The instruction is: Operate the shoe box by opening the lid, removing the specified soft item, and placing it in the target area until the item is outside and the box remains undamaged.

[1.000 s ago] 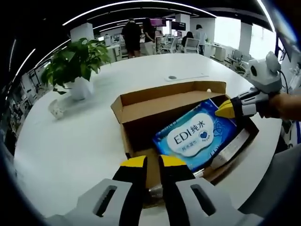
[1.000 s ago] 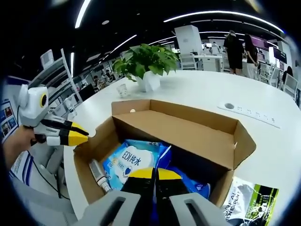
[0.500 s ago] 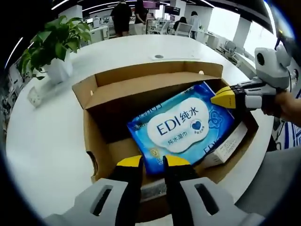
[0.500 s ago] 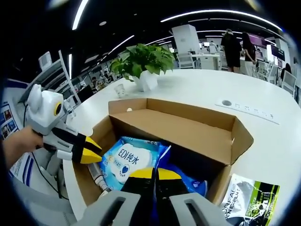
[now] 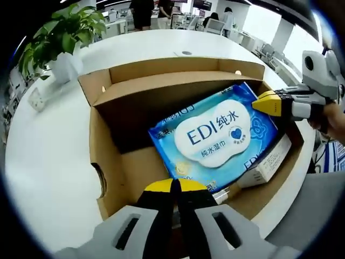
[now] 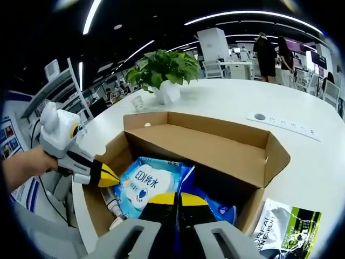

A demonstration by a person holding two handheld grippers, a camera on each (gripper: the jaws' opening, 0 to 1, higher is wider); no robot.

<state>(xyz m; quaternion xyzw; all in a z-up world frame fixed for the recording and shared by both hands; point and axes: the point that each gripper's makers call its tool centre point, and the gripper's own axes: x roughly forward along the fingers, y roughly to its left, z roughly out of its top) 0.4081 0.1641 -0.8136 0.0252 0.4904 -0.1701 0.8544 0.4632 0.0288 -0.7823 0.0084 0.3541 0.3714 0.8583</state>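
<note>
In the left gripper view, a potted plant point(image 5: 56, 40) is seen at the upper left on the white table point(image 5: 48, 156). The open shoe box point(image 5: 105, 162) takes up the middle of the frame, its lid folded back toward the top. The blue wipes pack point(image 5: 215, 137) lies flat inside the box, right of centre, just above and to the right of the left gripper point(image 5: 172, 186), whose yellow-tipped jaws are pressed together at the bottom centre over the box's near wall with nothing seen between them. A white carton point(image 5: 267, 164) is wedged between the pack and the box's right wall; only its long edge is visible. At the right edge the right gripper point(image 5: 264, 102) reaches in level from a hand point(image 5: 334, 116) that is cut off by the frame, its tip at the pack's upper right corner.

In the right gripper view, the left gripper point(image 6: 105, 177) is held by a hand point(image 6: 27, 167) at the left edge and slants downward, its yellow tip inside the box's left end beside the wipes pack point(image 6: 145, 181). A small bottle point(image 6: 112, 206) below it is hard to make out. The shoe box point(image 6: 226, 156) fills the centre. The right gripper point(image 6: 175, 202) rises from the bottom centre, jaws closed on the pack's blue edge, which passes between them; the part of the pack behind the jaws is hidden. A printed sachet point(image 6: 288, 226) lies on the table point(image 6: 302, 162) at the lower right, partly cut off.
</note>
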